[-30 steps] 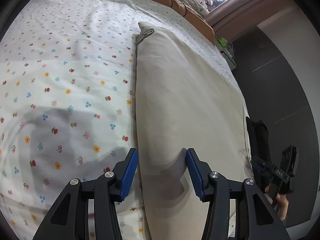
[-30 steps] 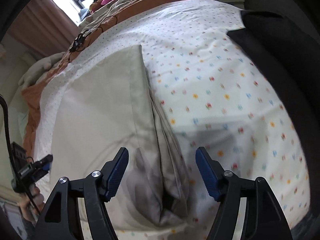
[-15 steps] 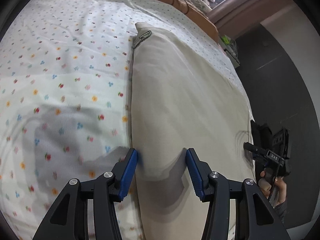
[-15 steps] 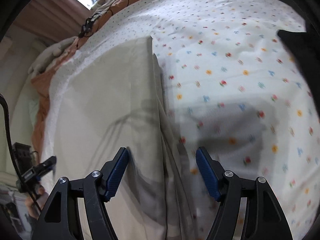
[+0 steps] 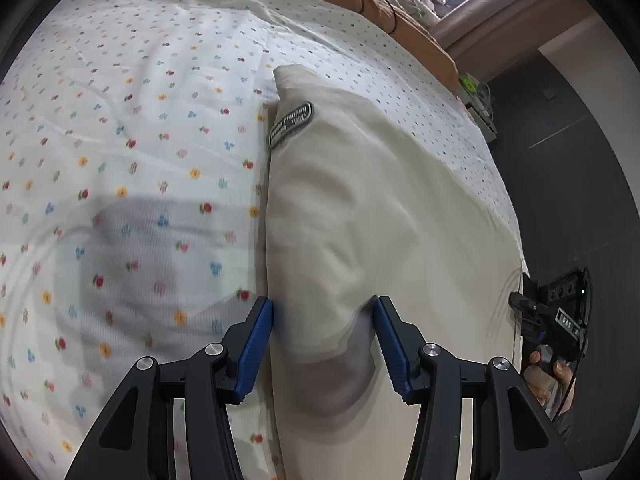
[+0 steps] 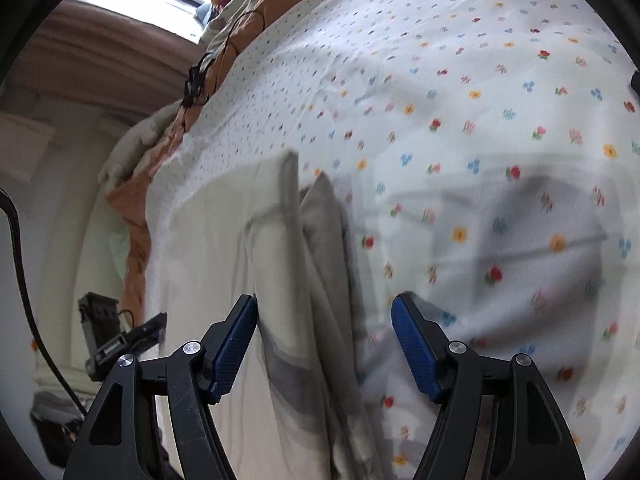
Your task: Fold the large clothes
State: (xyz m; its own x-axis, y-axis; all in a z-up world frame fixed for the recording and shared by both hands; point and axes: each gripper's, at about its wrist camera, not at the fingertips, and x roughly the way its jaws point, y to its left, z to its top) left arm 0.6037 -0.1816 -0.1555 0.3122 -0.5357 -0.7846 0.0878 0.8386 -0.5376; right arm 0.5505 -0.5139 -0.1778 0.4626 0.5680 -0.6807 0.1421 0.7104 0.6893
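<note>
While both grippers, left [image 5: 323,342] and right [image 6: 324,346], stand apart astride the cream garment [image 5: 360,208], its oval patch [image 5: 291,123] ahead reads illegibly.

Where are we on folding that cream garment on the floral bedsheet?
Done: the cream fabric garment lies in a long folded strip on the floral bedsheet, dark oval patch near its far end. In hand: nothing gripped; the left gripper and right gripper stand open astride opposite long edges. Left: pinching the edges and folding again, probably.
</note>
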